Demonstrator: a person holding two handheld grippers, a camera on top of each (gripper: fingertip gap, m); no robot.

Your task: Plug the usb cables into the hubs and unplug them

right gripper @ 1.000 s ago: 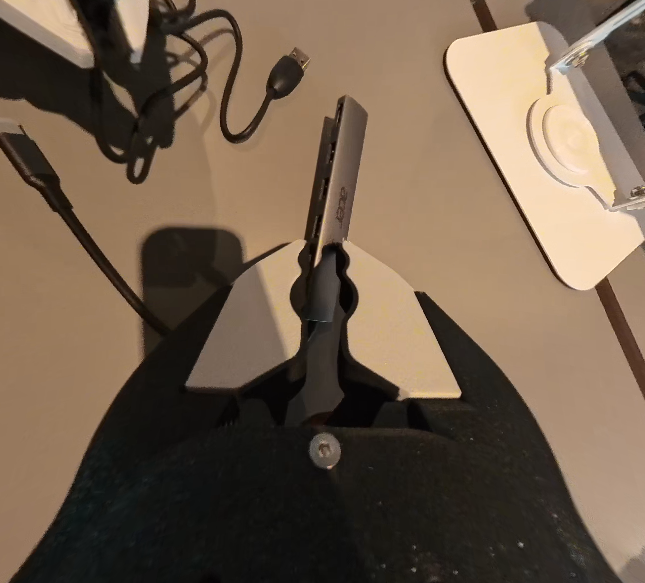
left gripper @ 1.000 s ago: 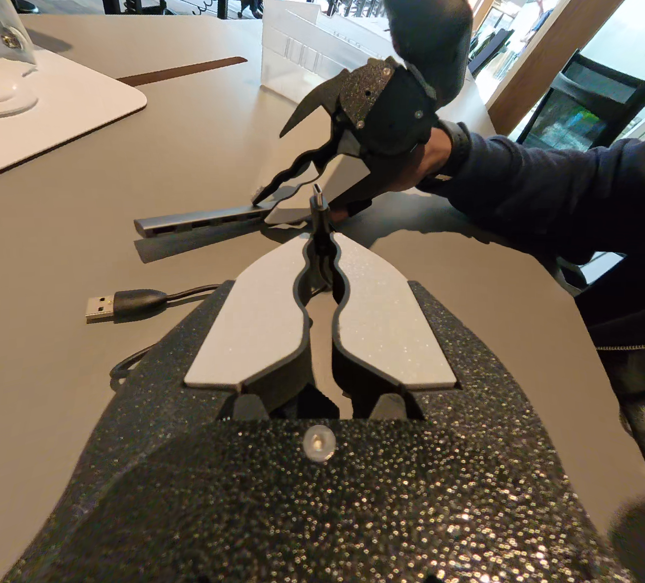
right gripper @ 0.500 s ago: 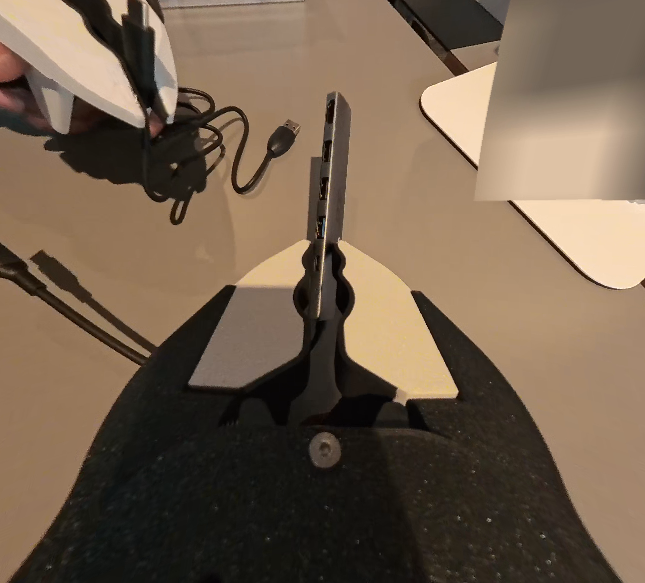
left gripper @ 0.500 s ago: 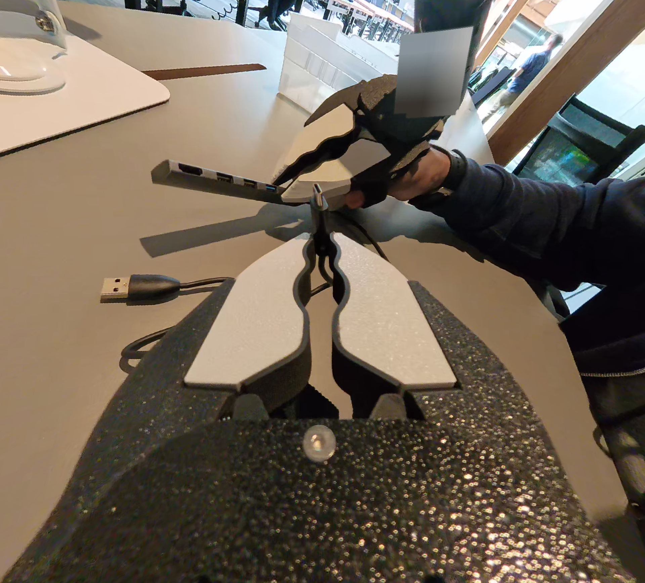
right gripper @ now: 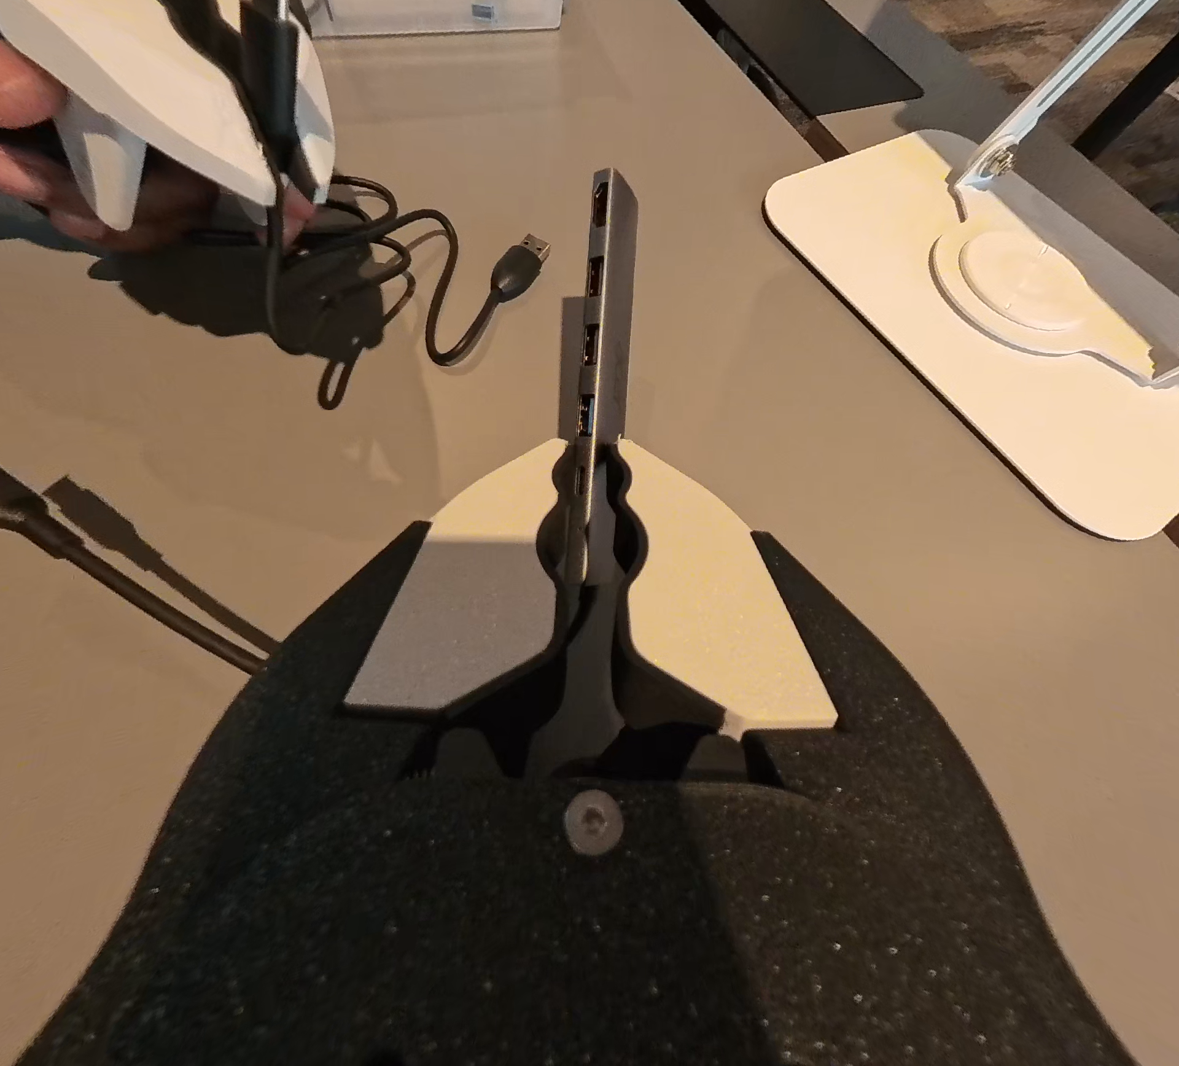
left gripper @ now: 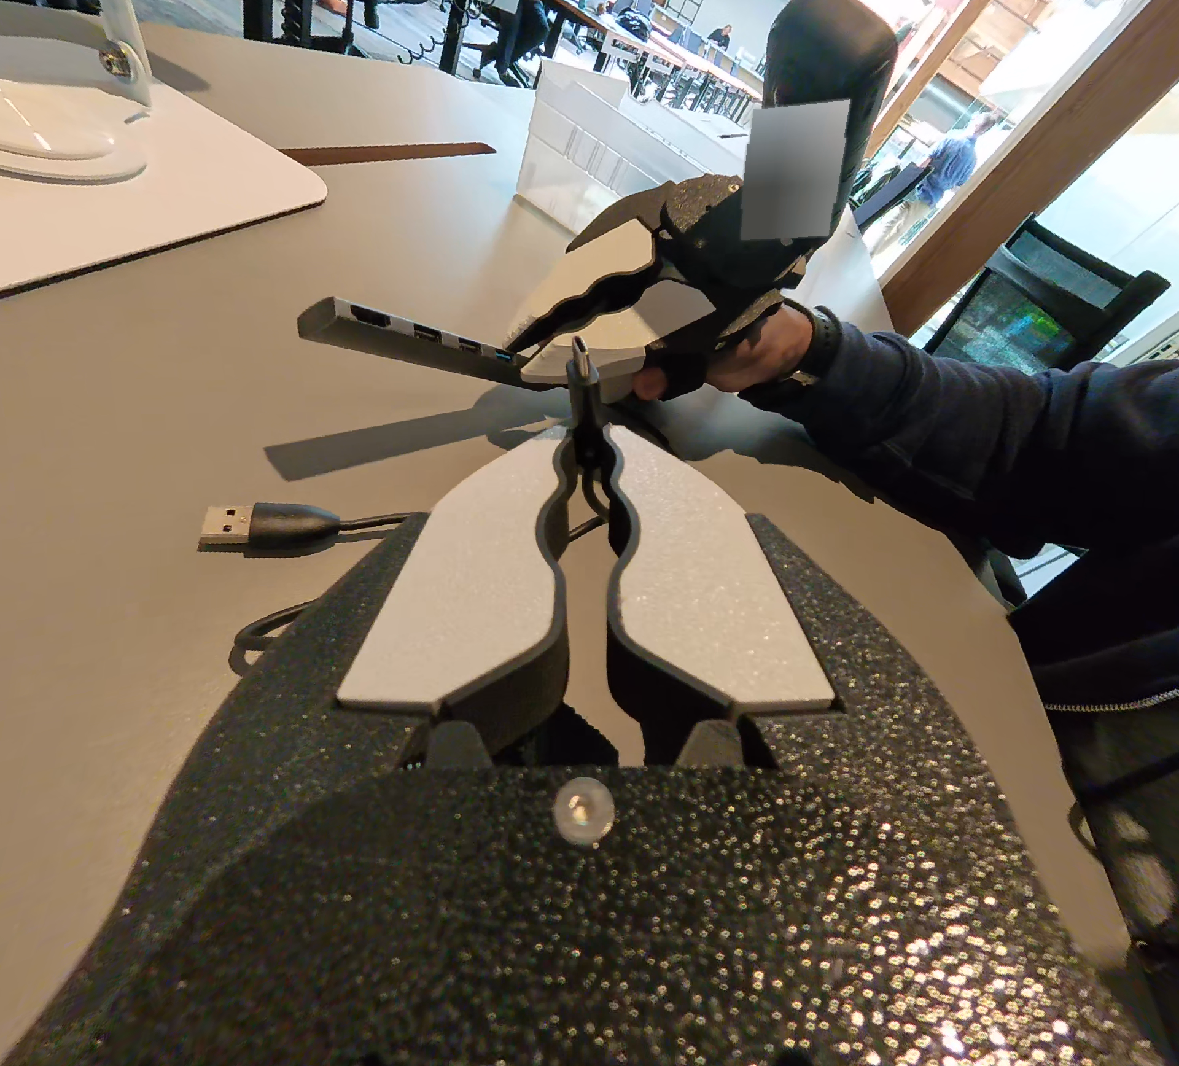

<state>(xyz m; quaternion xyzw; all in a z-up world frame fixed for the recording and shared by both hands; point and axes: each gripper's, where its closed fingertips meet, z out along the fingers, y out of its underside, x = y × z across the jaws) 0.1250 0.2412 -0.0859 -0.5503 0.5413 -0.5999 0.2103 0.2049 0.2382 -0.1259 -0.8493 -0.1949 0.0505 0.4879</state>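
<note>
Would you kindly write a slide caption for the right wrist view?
Right gripper holds the grey hub above the table; left gripper grips a black cable plug.

Matt grey metal hub [right gripper: 614,295]

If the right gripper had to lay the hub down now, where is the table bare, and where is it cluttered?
Bare table lies between the hub and the white lamp base, and again left of the right gripper, short of the dark cable. The crowded part is the cable coil and USB-A plug below the left gripper.
</note>
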